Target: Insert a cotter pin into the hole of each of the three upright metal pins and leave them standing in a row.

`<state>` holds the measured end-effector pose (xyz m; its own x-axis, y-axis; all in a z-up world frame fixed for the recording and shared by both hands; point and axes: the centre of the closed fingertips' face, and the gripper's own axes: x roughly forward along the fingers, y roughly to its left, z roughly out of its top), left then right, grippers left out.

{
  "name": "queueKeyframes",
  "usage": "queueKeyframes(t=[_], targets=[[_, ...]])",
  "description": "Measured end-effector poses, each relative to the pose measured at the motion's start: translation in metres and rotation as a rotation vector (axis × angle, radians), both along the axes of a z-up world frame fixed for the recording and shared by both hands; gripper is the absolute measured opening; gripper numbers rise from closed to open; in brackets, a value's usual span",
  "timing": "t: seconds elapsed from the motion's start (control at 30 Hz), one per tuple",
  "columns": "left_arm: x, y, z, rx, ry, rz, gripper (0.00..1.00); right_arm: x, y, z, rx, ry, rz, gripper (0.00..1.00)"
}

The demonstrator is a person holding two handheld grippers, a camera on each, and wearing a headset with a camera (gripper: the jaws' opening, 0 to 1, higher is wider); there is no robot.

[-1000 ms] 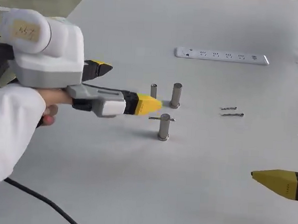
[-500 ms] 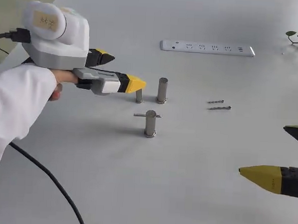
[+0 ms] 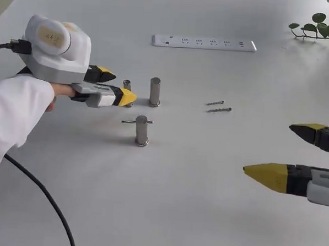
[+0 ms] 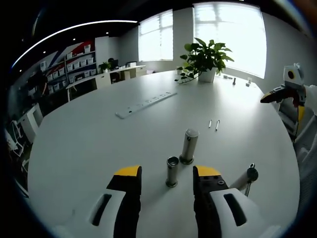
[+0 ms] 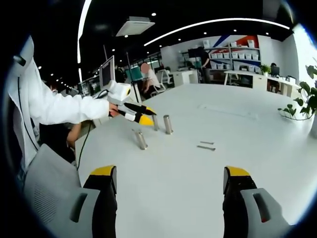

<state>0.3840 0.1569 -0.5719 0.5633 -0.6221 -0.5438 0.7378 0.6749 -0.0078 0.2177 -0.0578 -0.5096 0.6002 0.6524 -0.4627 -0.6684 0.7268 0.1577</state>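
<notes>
Three upright metal pins stand on the white table. A short pin (image 3: pixel 127 85) (image 4: pixel 172 171) stands between the tips of my open left gripper (image 3: pixel 119 86) (image 4: pixel 168 173), touching neither finger. A taller pin (image 3: pixel 154 91) (image 4: pixel 187 146) stands just beyond it. The third pin (image 3: pixel 141 130) (image 4: pixel 246 178) (image 5: pixel 142 140) stands nearer me, with a cotter pin through its head. Two loose cotter pins (image 3: pixel 218 106) (image 4: pixel 213 124) (image 5: pixel 205 145) lie to the right. My right gripper (image 3: pixel 269 149) (image 5: pixel 169 173) hovers wide open, low at the right, holding nothing.
A white power strip (image 3: pixel 204 43) (image 4: pixel 146 103) lies at the far side of the table. A potted plant (image 3: pixel 316 24) (image 4: pixel 205 57) stands at the far right. A black cable (image 3: pixel 39 193) trails from the left gripper over the near left.
The head camera has swung right, so everything sits further left in the picture. My left gripper stays at the short pin, its near tip lower than half a second ago. More of the right gripper shows.
</notes>
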Motion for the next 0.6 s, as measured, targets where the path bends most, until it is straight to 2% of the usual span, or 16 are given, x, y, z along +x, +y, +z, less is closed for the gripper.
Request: queueKeyframes(t=[0.2, 0.33, 0.43, 0.6], targets=[[0.000, -0.006, -0.008, 0.003, 0.016, -0.001, 0.34, 0.002, -0.009, 0.002, 0.001, -0.006, -0.026, 0.87], [-0.001, -0.010, -0.006, 0.007, -0.002, -0.003, 0.26, 0.002, -0.011, 0.001, 0.003, 0.000, -0.041, 0.86], [0.001, -0.012, -0.004, -0.016, -0.004, 0.011, 0.21, 0.000, -0.011, -0.001, 0.004, 0.004, -0.047, 0.86], [0.000, -0.013, -0.004, 0.003, -0.007, 0.009, 0.18, -0.001, -0.012, -0.001, 0.013, 0.005, -0.054, 0.84]])
